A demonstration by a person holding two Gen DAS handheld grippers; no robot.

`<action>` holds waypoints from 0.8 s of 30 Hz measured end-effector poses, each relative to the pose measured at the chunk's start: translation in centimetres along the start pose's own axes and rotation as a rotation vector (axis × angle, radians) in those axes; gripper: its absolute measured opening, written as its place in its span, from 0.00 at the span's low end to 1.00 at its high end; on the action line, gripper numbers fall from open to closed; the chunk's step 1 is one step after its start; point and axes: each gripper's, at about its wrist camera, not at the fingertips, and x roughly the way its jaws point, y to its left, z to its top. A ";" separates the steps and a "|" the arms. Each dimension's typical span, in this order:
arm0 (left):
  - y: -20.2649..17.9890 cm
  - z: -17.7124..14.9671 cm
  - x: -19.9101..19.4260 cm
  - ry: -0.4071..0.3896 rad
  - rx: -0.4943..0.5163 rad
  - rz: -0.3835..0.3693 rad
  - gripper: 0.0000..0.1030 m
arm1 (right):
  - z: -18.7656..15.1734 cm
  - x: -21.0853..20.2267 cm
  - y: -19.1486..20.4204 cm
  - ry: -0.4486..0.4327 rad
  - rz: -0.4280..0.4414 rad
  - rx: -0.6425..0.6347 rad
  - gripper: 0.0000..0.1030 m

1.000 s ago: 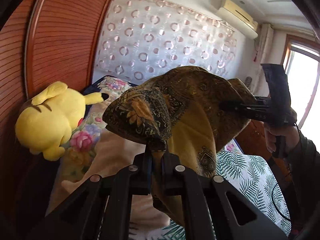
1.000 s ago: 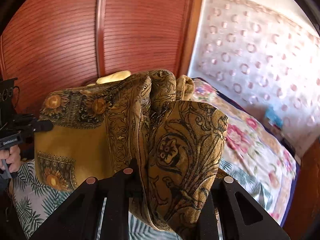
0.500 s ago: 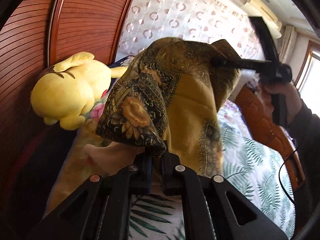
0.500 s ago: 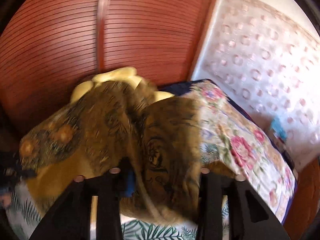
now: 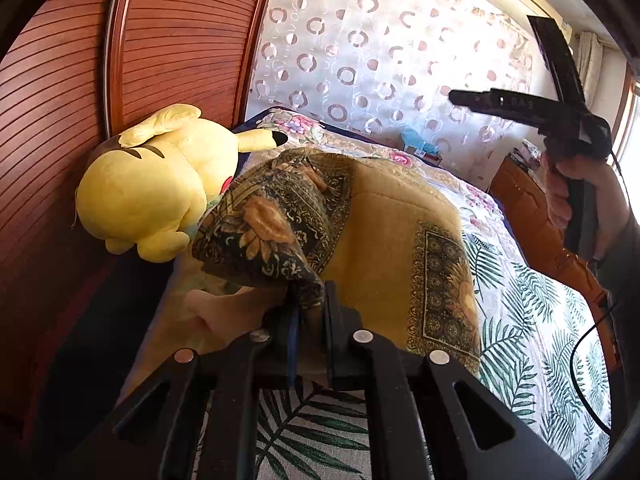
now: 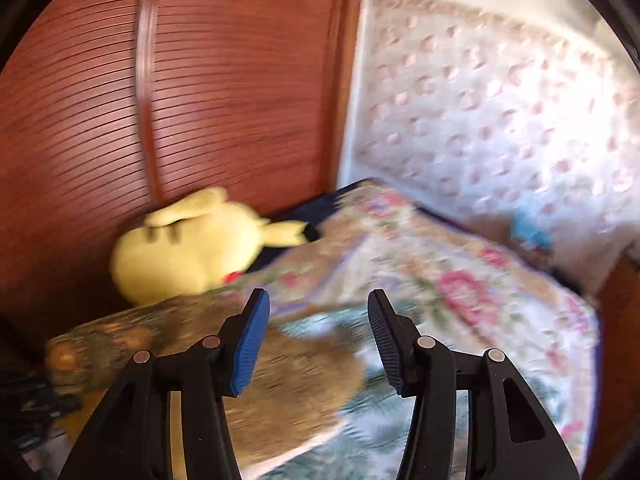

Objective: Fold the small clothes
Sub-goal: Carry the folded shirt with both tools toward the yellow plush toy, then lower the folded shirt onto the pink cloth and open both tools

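A mustard and dark floral patterned garment (image 5: 380, 220) lies bunched on the bed, one dark corner rising into my left gripper (image 5: 310, 300). Its jaws pinch that corner and are just starting to ease apart. In the left wrist view my right gripper (image 5: 456, 98) hangs in the air above and to the right of the garment, held by a hand (image 5: 560, 196). Its blue pads (image 6: 250, 344) stand apart and are opening, with nothing between them (image 6: 316, 308). The garment (image 6: 280, 392) lies blurred below and left of them.
A yellow plush toy (image 5: 152, 192) lies against the slatted wooden wall (image 5: 180, 40) at the bed's left. The bed has a leaf-print sheet (image 5: 520, 320) and a floral quilt (image 6: 460, 280). A patterned curtain (image 5: 360, 60) hangs behind. A black cable (image 5: 580, 360) trails at right.
My right gripper has let go of the garment and drawn away to the right and up. The garment has dropped from hanging between both grippers onto the bed. My left gripper sank lower.
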 end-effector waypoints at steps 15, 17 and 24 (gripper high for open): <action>0.4 0.0 -3.0 -0.061 0.036 0.022 0.88 | -10.1 3.1 3.8 0.190 0.249 0.006 0.52; -0.1 0.0 -3.7 -0.069 0.051 0.029 0.88 | -10.6 3.3 3.4 0.184 0.240 0.022 0.52; -2.6 -0.3 -5.7 -0.092 0.115 0.031 0.88 | -11.2 -0.6 3.2 0.141 0.191 0.060 0.52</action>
